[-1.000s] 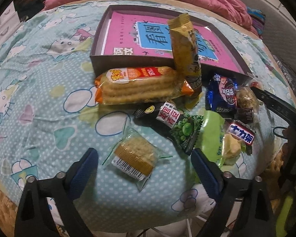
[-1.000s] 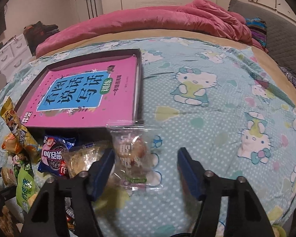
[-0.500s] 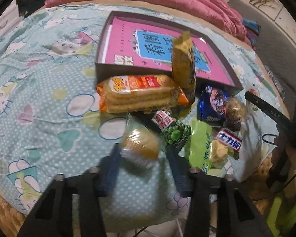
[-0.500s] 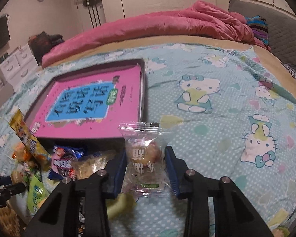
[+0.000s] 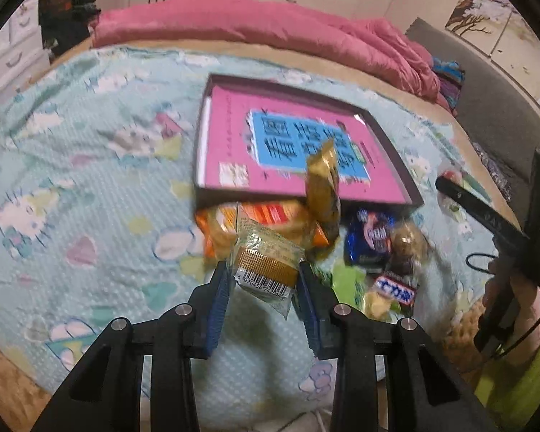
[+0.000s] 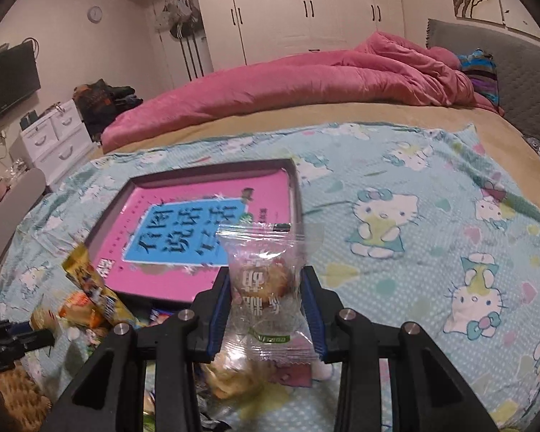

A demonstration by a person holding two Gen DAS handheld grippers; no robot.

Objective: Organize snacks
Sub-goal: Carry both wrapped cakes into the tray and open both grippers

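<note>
The left tool (image 5: pixel 262 284) is clamped on a small clear packet with a yellow cracker (image 5: pixel 266 270) inside. Its blue pads (image 5: pixel 217 309) press on both sides of the packet, which hangs in the air above the bed. A white label with black bars shows on the packet's near end.

The right tool (image 6: pixel 266 302) is clamped on a clear bag with a round brown cake (image 6: pixel 264 280) in it. That bag stands up between the pads, above the bed too.

The left view shows the snack pile best. Behind the cracker packet lies a long orange pack of biscuits (image 5: pixel 270 216). A tall gold bag (image 5: pixel 324 190) leans up beside it, against the dark tray (image 5: pixel 388 136). To the right are a blue packet (image 5: pixel 369 237), a green packet (image 5: pixel 345 280) and a small bar with red and white letters (image 5: pixel 396 288). The other tool shows at the far right of this view, too dark to tell much.

The right view hides most of the pile behind the tool and the cake bag. It shows more of the room: a pink quilt (image 6: pixel 306 82), white cupboards (image 6: pixel 306 10) and a round clock (image 6: pixel 95 13).

A pink book (image 6: pixel 198 223) lies in the tray. The tray sits on a light blue sheet with cats (image 6: pixel 432 223) on it.
</note>
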